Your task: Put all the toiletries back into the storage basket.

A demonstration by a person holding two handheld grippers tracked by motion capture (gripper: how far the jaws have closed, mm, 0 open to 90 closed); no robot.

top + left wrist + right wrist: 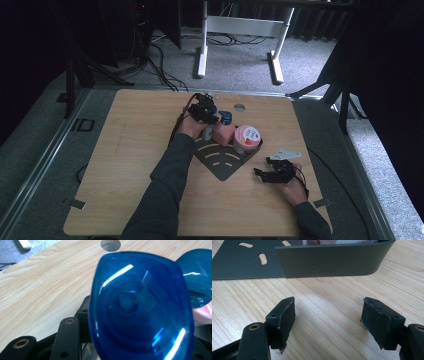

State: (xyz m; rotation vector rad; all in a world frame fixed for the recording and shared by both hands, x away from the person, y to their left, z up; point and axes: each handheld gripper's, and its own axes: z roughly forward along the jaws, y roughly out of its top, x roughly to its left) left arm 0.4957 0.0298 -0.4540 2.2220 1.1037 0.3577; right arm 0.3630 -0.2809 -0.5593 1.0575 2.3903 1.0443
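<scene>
left gripper (pixel 204 111) is at the blue-capped bottle (pixel 140 310) standing in the dark rack (pixel 222 165) next to the pink bottle (pixel 223 132); jaws about half apart around it, can't tell if they actually pinch; right gripper (pixel 328 322) is wide open with nothing in it, just over the table (pixel 125 150) by the rack's wall

My light wooden table (pixel 125 150) sits on grey carpet (pixel 240 70) in a dim room. Beyond it stands a white desk frame (pixel 240 30), black cables (pixel 160 65) trailing across the floor, with dark curtains behind.
</scene>
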